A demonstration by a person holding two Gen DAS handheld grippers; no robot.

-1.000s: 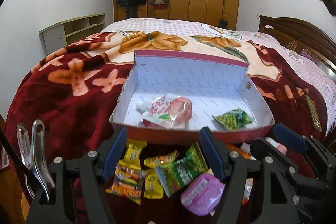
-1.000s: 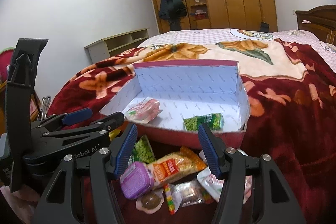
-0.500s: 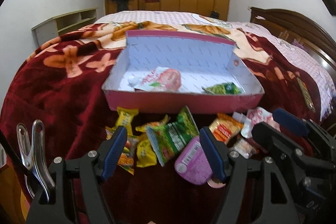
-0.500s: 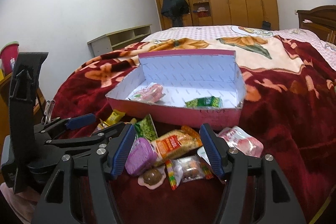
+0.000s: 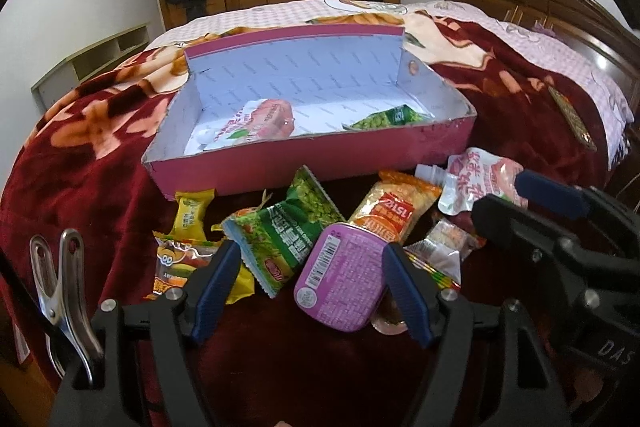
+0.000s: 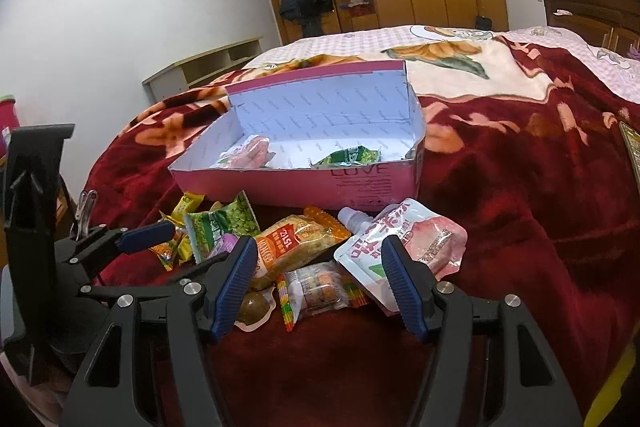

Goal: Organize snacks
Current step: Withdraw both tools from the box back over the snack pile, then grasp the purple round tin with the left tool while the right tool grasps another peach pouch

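Both my grippers hang over the snack pile on the red blanket [image 5: 80,163], just in front of the pink box [image 5: 312,163].

Left gripper [image 5: 312,291]: jaws spread and opening, nothing pinched. The purple tub [image 5: 340,283] lies between the tips in view, below them on the blanket; pads not pressing it as far as I can tell. The green pea bag [image 5: 288,231] lies just left of the tub and partly under it. Yellow candies [image 5: 192,215] sit farther left, orange noodle pack [image 5: 392,207] to the right, leaning on the tub's far edge.

Right gripper [image 6: 316,283]: jaws spread, nothing pinched. In view between the tips: a small clear-wrapped cake [image 6: 320,287] and the noodle pack [image 6: 296,247]. A white-and-pink spout pouch [image 6: 404,243] lies by the right finger, partly behind it. A brown jelly cup [image 6: 252,307] sits by the left finger tip.

Box: open top, white lining, back flap standing up. Inside are two items: a second pink pouch [image 5: 256,123] at the left, a small green pea pack [image 5: 384,117] at the right. Well apart from each other.

The rest of the snacks lie outside the box, touching or overlapping in one heap against its front wall. The right gripper shows at the right edge of the left view, its blue pad above the pouch. A metal clip [image 5: 60,275] is mounted on my left gripper's frame.
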